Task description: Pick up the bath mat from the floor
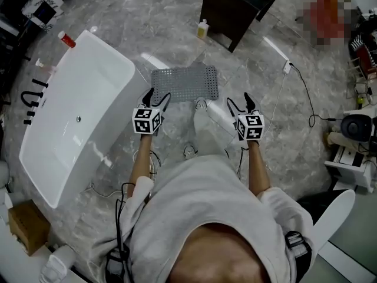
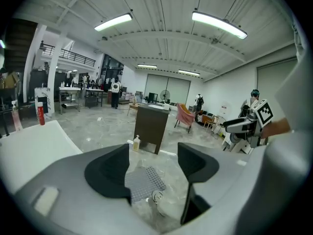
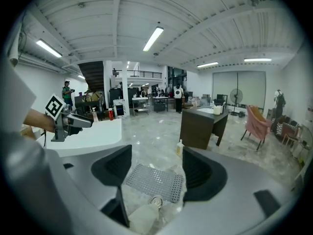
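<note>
A grey perforated bath mat (image 1: 184, 83) lies flat on the marble floor beside the bathtub. My left gripper (image 1: 155, 99) hangs in the air over the mat's near left corner, jaws open and empty. My right gripper (image 1: 242, 102) is held level with it to the right of the mat, also open with nothing in it. In the left gripper view the mat (image 2: 144, 182) shows low between the jaws of the left gripper (image 2: 154, 163). The right gripper view frames the mat (image 3: 155, 181) the same way under the right gripper (image 3: 155, 161). Both grippers are well above the floor.
A white bathtub (image 1: 76, 111) stands at the left with a red can (image 1: 66, 39) on its rim. A dark cabinet (image 1: 232, 10) and a soap bottle (image 1: 202, 28) stand beyond the mat. My shoe (image 1: 202, 105) touches the mat's near edge. A cable (image 1: 306, 93) runs along the floor at the right.
</note>
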`<state>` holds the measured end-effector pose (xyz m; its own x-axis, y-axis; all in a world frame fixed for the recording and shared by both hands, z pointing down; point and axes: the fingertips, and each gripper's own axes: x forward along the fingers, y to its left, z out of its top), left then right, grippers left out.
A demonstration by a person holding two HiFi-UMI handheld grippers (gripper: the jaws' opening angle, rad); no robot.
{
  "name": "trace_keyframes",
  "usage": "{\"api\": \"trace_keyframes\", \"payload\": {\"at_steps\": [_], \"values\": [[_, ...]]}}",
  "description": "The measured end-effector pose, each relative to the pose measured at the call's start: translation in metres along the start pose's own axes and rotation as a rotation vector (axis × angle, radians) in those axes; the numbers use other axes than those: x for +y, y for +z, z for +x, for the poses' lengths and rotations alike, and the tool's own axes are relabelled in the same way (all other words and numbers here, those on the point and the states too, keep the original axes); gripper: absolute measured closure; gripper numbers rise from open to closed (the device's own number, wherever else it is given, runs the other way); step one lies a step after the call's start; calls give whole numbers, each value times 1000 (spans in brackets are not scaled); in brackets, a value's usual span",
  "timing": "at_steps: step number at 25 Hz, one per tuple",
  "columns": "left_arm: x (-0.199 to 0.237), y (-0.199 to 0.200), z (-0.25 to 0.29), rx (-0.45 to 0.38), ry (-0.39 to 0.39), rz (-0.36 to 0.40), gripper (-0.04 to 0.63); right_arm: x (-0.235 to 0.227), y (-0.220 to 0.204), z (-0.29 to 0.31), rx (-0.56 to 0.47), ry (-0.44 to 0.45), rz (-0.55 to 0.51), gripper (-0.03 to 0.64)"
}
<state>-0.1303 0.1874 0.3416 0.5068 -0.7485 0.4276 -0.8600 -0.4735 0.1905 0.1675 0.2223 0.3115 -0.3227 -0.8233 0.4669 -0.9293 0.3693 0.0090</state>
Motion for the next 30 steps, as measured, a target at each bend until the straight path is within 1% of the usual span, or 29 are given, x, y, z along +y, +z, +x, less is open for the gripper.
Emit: {"api": "trace_keyframes", "payload": {"at_steps": [4, 9, 14, 19, 25, 30], "values": [[21, 10, 20, 8, 25, -6, 279, -6, 10, 35, 5, 32, -2, 286], [47, 34, 61, 17, 54, -15, 279, -27, 35, 90, 2, 64, -3, 285], [69, 64, 99, 28, 95, -65, 279, -61, 64, 138, 2, 90, 6, 286], [96, 93, 133, 12, 152, -113, 279, -94, 90, 180, -4, 106, 7, 285], [110, 106, 169, 41, 190, -123, 279, -130, 97, 220, 8, 112, 30, 285], [125, 105, 184, 75, 228, -107, 279, -145, 90, 256, 37, 140, 35, 286]]}}
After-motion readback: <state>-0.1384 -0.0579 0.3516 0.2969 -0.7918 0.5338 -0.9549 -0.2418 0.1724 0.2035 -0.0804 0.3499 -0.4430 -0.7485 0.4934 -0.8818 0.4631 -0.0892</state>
